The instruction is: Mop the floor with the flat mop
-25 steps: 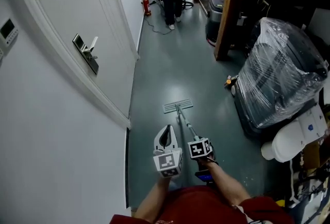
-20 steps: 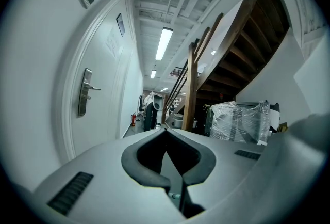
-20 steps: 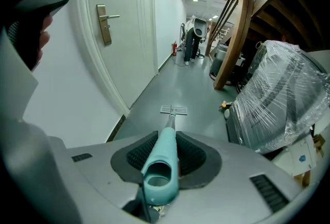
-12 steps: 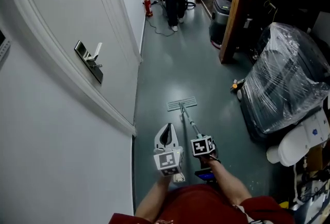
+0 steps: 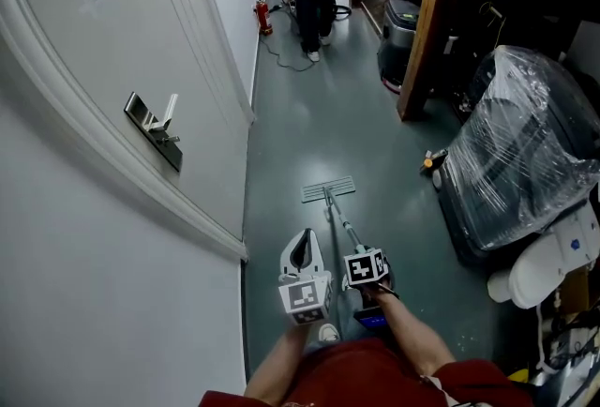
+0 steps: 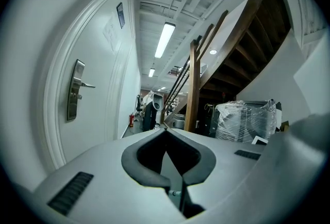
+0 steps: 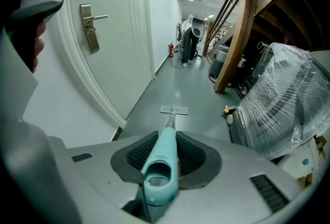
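Note:
The flat mop's grey head (image 5: 328, 190) lies flat on the grey-green floor ahead of me, and its pole (image 5: 345, 229) runs back to my right gripper (image 5: 361, 257). In the right gripper view that gripper (image 7: 167, 140) is shut on the teal mop handle (image 7: 161, 166), with the mop head (image 7: 174, 110) far down the pole. My left gripper (image 5: 301, 238) hangs beside the pole to its left and is apart from it. In the left gripper view its jaws (image 6: 165, 131) meet with nothing between them.
A white door with a metal handle (image 5: 153, 126) lines the left wall. A plastic-wrapped bulky load (image 5: 525, 152) and a white object (image 5: 544, 266) crowd the right. A wooden post (image 5: 427, 21), a black bin (image 5: 398, 28) and a red extinguisher (image 5: 263, 18) stand farther down the corridor.
The mop head has slid a little forward along the floor. Both grippers keep the same hold and spacing, and my view has shifted slightly.

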`<state>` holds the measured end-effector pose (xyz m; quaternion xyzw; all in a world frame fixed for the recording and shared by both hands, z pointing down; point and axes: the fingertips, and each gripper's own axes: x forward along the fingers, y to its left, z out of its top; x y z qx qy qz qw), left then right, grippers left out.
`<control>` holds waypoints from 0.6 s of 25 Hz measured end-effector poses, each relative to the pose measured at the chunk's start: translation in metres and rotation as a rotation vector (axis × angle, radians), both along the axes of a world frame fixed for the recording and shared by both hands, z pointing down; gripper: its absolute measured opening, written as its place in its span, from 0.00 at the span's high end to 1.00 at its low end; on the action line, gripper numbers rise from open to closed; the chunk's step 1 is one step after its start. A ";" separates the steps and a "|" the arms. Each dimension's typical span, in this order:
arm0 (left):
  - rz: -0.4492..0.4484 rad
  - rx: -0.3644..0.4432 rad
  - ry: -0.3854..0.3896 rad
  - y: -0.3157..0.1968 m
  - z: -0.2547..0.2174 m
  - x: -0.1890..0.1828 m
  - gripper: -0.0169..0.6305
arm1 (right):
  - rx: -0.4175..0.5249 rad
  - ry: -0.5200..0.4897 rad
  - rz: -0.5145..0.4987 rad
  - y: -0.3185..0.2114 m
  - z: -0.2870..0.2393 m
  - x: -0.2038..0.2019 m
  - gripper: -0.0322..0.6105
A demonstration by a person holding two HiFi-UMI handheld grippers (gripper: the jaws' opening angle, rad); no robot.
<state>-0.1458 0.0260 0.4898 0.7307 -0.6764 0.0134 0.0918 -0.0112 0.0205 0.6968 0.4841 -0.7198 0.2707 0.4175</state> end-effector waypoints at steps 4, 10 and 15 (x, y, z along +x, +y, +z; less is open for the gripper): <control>0.014 0.024 -0.005 -0.037 0.004 0.002 0.95 | 0.000 -0.005 -0.003 -0.032 0.000 -0.001 0.77; 0.015 0.023 -0.008 -0.092 0.001 0.010 0.95 | -0.002 -0.013 -0.015 -0.083 -0.004 0.001 0.77; 0.007 0.026 -0.002 -0.132 -0.003 0.015 0.95 | -0.008 -0.012 -0.029 -0.123 -0.005 0.004 0.77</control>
